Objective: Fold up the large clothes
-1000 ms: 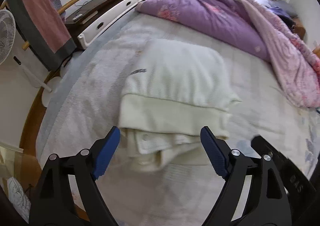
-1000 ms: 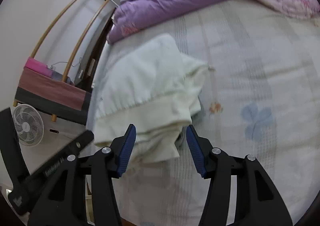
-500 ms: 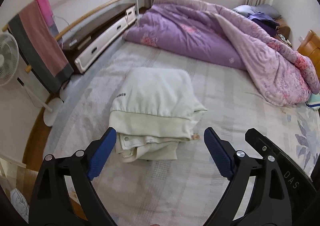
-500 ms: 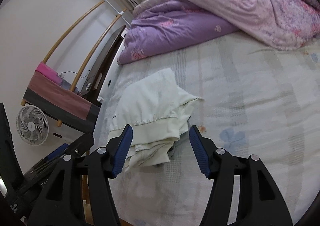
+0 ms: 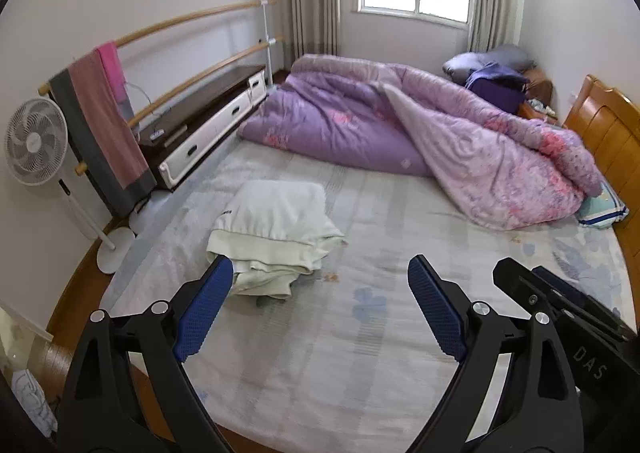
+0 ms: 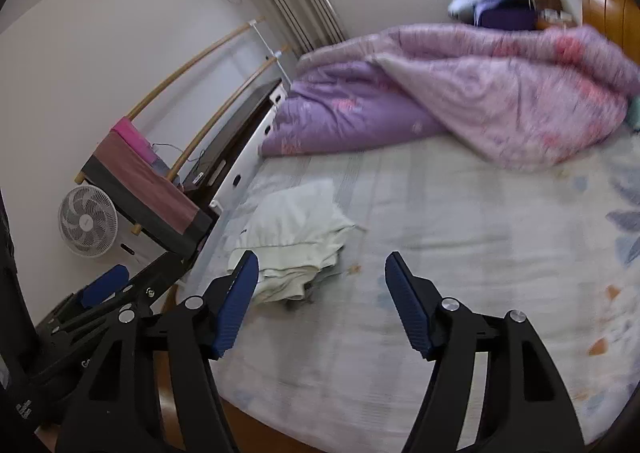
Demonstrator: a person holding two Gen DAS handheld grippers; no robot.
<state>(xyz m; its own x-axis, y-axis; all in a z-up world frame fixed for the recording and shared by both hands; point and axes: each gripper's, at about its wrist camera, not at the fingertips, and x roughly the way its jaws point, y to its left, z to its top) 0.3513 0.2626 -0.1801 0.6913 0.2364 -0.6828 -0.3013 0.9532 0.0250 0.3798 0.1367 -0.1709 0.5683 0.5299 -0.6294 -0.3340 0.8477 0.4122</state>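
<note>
A cream garment [image 5: 276, 229] lies folded in a squarish stack near the left edge of the bed [image 5: 400, 333], apparently finished, while the left gripper [image 5: 320, 305] and right gripper [image 6: 320, 301] hover clear above, jaws spread and holding nothing.

Garment [image 5: 272, 229] on bed [image 5: 400, 333], before quilt [image 5: 400, 125].

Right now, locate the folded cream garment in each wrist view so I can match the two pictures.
Left wrist view: folded cream garment lies left of centre on the bed, just beyond the left tongs' left finger.
Right wrist view: the garment lies left of centre, just above the right tongs' left finger.
Shared landmark: the purple quilt heaped farther back on the bed.
</note>
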